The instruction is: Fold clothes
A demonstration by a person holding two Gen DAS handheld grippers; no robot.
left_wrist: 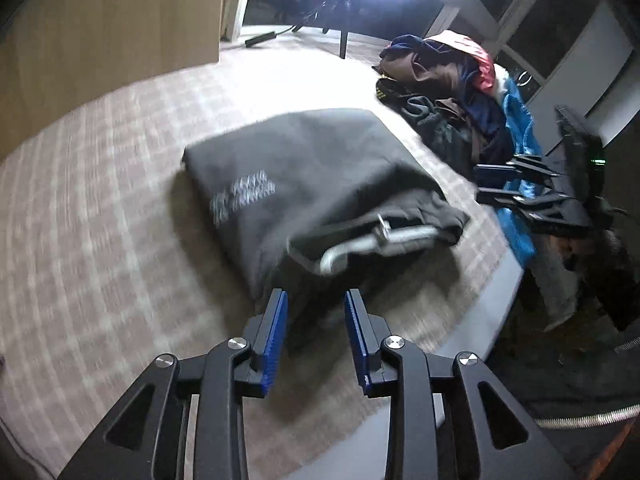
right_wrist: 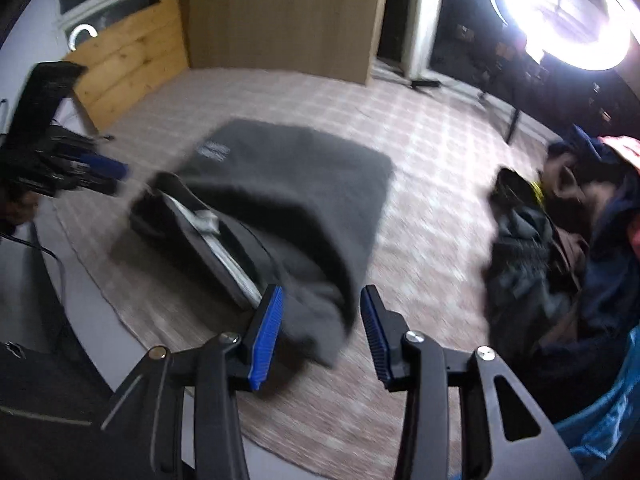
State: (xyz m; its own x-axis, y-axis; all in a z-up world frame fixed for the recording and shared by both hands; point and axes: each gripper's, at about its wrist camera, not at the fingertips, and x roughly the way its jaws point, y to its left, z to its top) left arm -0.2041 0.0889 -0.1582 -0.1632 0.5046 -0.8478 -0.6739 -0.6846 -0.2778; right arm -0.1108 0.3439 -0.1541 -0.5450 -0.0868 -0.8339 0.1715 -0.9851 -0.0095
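Folded dark grey garment released on the checked cloth

The dark grey garment (left_wrist: 304, 184) is seen folded at frame centre; both the left gripper (left_wrist: 316, 312) and right gripper (right_wrist: 320, 312) are held open, nothing pinched. The fold is judged complete; next, a piece must be drawn from the clothes pile (left_wrist: 448, 92) at upper right.

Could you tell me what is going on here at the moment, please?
A person with a gripper in each hand is folding clothes on a checked cloth. A dark grey garment lies folded on it. The left gripper and right gripper both stand open at its near edge, gripping nothing. A pile of unfolded clothes waits to the side.
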